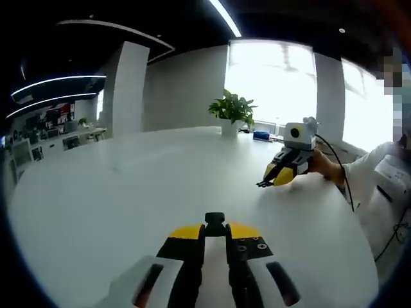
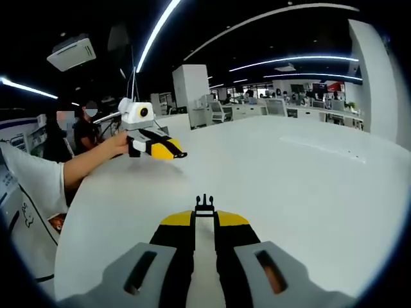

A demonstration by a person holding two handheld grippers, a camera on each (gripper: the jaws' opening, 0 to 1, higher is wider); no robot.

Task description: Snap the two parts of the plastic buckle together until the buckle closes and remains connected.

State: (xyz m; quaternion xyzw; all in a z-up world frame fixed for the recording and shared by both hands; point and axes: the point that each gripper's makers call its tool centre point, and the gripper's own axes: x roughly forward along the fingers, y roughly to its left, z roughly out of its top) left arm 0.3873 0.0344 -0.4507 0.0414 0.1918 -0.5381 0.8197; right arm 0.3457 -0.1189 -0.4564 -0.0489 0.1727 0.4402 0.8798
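Left gripper (image 1: 215,226): jaws narrow, pinching black socket half of buckle (image 1: 214,222) above white table (image 1: 128,192). Right gripper (image 2: 204,212): jaws narrow, pinching pronged half (image 2: 204,205). Halves well apart. Potted plant (image 1: 232,110) at far edge.

The left gripper view is looking low over the white table (image 1: 128,192), along its own jaws, toward the bright windows (image 1: 270,77) and a potted plant (image 1: 232,110). The right gripper (image 1: 266,183) is appearing at its right side, not far away. The right gripper view is facing the opposite way, toward the open office with desks (image 2: 270,109), and the left gripper (image 2: 181,154) is entering from its left. Both views are sharing the same tabletop; they seem to be roughly facing each other.
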